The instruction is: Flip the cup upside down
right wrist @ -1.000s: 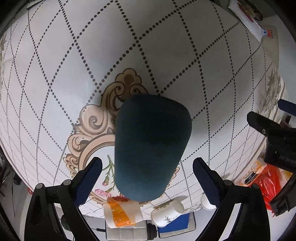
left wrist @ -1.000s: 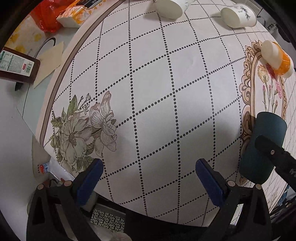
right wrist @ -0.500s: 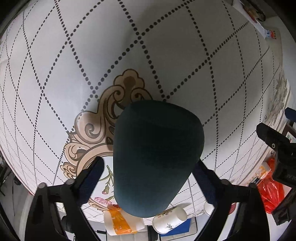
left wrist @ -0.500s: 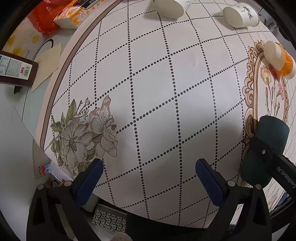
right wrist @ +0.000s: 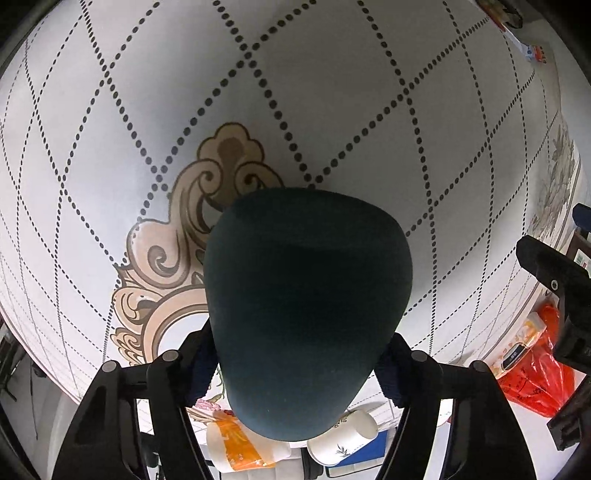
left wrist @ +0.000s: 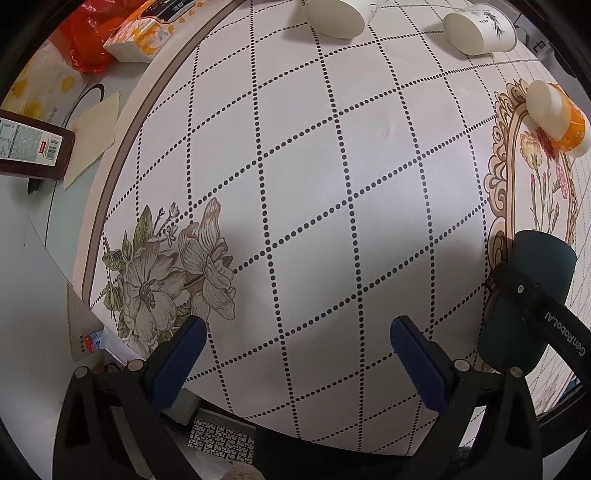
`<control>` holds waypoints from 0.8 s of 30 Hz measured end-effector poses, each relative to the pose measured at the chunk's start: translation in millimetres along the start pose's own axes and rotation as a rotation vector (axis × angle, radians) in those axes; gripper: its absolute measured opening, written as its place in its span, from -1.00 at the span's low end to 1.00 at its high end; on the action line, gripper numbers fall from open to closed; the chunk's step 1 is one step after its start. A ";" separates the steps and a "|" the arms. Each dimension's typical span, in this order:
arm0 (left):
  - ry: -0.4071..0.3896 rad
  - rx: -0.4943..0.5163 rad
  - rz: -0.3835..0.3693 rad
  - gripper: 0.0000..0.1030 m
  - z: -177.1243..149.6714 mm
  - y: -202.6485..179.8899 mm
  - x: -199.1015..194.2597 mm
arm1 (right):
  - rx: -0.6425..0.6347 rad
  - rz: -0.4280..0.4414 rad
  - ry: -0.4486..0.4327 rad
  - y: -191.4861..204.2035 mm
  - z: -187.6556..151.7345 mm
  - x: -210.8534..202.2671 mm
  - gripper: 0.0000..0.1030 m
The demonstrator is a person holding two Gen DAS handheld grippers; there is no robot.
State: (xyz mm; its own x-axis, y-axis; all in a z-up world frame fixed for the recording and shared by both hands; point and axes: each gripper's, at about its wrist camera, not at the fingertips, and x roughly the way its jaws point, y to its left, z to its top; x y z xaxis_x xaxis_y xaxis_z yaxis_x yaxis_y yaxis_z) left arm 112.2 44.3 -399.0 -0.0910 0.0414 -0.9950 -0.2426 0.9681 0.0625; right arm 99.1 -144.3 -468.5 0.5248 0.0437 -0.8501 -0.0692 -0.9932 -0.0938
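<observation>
The round table, covered in a white cloth with a dotted diamond grid and printed flowers, carries everything here. Its broad middle lies bare under the left gripper, while the paper cups sit out near the far edge, so the dark cup has room to be turned.

The dark teal cup is the task's thing. It stands on the ornate beige frame print, toward the table's right side as the left wrist camera shows it. Only its flat closed end and flaring wall face the right camera; no open mouth shows, so it looks to be standing mouth-down, though I cannot see the rim itself.

The right gripper straddles the cup low on its wall, blue pads against both sides, pinching it. A grip across the wall, I judge, lets a wrist roll carry the cup over.

The left gripper hangs spread above the near edge of the cloth, holding nothing, apparently parked clear of the work.

Smaller things: two white paper cups lie on their sides at the far edge, an orange-and-white paper cup lies tipped on the frame print, and a tissue pack and a red plastic bag sit beyond the cloth's left border.
</observation>
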 end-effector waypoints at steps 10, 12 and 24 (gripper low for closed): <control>-0.003 0.008 0.008 0.98 -1.8 -0.3 -0.4 | 0.062 0.009 -0.013 -24.4 11.0 8.4 0.40; -0.004 0.012 0.008 0.98 -2.8 -0.1 -0.8 | 0.093 0.003 -0.027 -30.0 10.4 8.3 0.40; -0.021 0.043 0.024 0.98 -11.6 -2.2 -8.7 | 0.308 -0.002 -0.035 -39.6 10.4 -14.0 0.39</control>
State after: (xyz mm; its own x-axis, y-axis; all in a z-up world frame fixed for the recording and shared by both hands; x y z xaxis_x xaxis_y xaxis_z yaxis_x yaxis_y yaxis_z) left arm 102.3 38.9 -389.5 -0.0755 0.0698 -0.9947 -0.1993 0.9764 0.0836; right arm 85.7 -104.4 -458.2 0.4961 0.0545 -0.8666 -0.3252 -0.9137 -0.2436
